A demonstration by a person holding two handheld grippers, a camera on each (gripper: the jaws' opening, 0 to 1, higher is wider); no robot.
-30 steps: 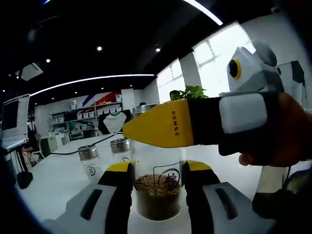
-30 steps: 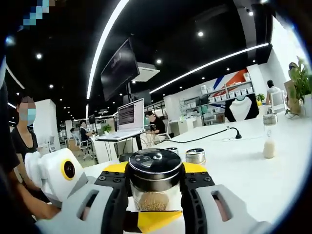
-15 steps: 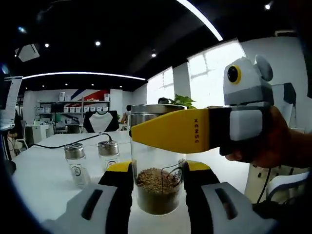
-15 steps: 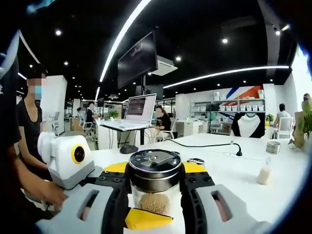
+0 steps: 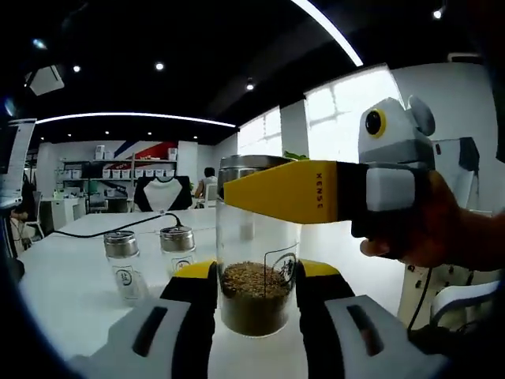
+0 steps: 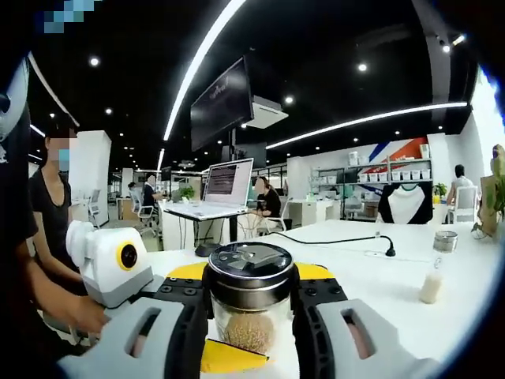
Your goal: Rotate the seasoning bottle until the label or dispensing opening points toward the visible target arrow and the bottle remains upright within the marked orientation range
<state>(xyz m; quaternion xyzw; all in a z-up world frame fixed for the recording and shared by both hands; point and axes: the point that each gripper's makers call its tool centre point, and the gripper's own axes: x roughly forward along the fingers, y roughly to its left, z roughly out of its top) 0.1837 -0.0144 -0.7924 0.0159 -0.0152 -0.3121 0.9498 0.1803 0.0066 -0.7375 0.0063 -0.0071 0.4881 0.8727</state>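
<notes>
Between both tools' closed jaws stands the glass seasoning bottle [image 5: 256,260], part-filled with brown granules [image 5: 254,296]

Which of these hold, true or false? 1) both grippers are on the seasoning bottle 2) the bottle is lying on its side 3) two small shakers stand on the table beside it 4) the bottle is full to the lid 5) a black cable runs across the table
1) True: the left gripper clamps the seasoning bottle low on its glass, and the right gripper clamps it just under the metal lid.
2) False: it stands upright.
3) True: two small shakers stand left of it in the left gripper view.
4) False: the brown seasoning fills only the lower part.
5) True: a black cable crosses the white table.
</notes>
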